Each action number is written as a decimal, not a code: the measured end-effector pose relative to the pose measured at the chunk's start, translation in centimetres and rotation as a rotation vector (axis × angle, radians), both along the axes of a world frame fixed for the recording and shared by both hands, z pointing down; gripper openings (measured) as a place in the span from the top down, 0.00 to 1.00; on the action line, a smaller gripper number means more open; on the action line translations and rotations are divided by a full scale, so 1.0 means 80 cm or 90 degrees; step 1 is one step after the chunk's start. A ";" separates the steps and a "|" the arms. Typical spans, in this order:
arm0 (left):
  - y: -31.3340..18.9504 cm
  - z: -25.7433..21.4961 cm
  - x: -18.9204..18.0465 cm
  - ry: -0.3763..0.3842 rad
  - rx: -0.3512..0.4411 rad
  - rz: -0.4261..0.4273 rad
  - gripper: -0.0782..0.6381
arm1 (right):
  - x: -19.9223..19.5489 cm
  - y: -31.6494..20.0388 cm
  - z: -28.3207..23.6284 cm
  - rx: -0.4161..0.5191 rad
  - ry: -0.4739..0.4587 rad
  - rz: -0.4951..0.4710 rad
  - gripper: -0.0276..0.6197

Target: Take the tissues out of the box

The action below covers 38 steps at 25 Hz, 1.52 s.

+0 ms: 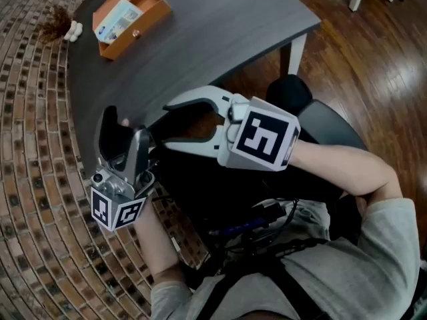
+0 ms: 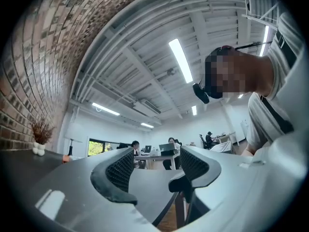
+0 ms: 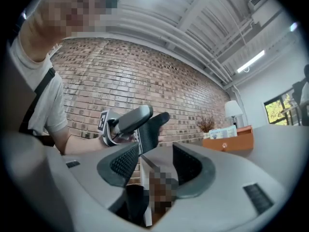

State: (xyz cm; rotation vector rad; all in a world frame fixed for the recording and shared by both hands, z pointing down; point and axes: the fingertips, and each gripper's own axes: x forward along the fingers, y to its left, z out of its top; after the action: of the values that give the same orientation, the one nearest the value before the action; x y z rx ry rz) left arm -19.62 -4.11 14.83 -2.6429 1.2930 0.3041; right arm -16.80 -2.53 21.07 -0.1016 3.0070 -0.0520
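Head view: tissue box (image 1: 128, 42) sits at the far left corner of the dark table (image 1: 213, 32), tissues (image 1: 117, 19) poking out the top, nothing touching it. Both grippers are well apart from it, down by the person's lap at the near edge. Right gripper (image 1: 168, 124) is spread wide w/ nothing in it. Left gripper (image 1: 125, 127) points up, also empty.

Left gripper view: left gripper (image 2: 152, 161) has its jaws apart w/ just air between, aimed at the ceiling & the room. Box isn't in shot, so imo it needs tipping down and fwd before it's any use.

Right gripper view: right gripper (image 3: 155, 158) gapes open, nothing gripped. Box (image 3: 231, 141) w/ tissues (image 3: 222, 132) is off to the right, far across the table, near a small plant (image 3: 207, 124).

Tips for the reach, my guess: it's a long stretch, so swing both toward the far left corner. Box looks light and will prob slide, so pin the orange wall w/ one gripper. Then come down from above w/ the other and pinch the tissues only, not the rim. Pull straight up.
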 end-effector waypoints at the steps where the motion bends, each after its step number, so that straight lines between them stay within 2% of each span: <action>1: 0.004 0.000 0.001 0.006 -0.001 0.000 0.49 | 0.002 0.002 0.000 -0.008 0.002 -0.003 0.59; 3: 0.006 -0.004 0.007 -0.002 0.005 0.011 0.50 | 0.002 0.003 0.002 -0.017 0.004 -0.005 0.60; 7: 0.014 -0.009 0.015 -0.026 0.021 0.026 0.50 | -0.006 0.000 0.006 0.009 0.022 -0.008 0.60; 12: 0.019 -0.002 0.015 -0.011 0.005 0.022 0.50 | -0.007 0.004 0.008 0.013 0.034 -0.019 0.60; 27: 0.024 0.012 0.018 -0.015 -0.008 0.022 0.50 | -0.008 0.006 -0.003 0.046 0.018 -0.026 0.60; 38: 0.022 0.016 0.015 -0.004 -0.019 0.019 0.50 | -0.007 0.008 -0.002 0.020 0.043 -0.022 0.60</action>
State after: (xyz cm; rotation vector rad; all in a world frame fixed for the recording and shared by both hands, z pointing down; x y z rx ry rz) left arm -18.46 -2.38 16.10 -2.6867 1.2672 0.2824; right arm -17.37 -1.91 20.92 -0.0500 3.0760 -0.0049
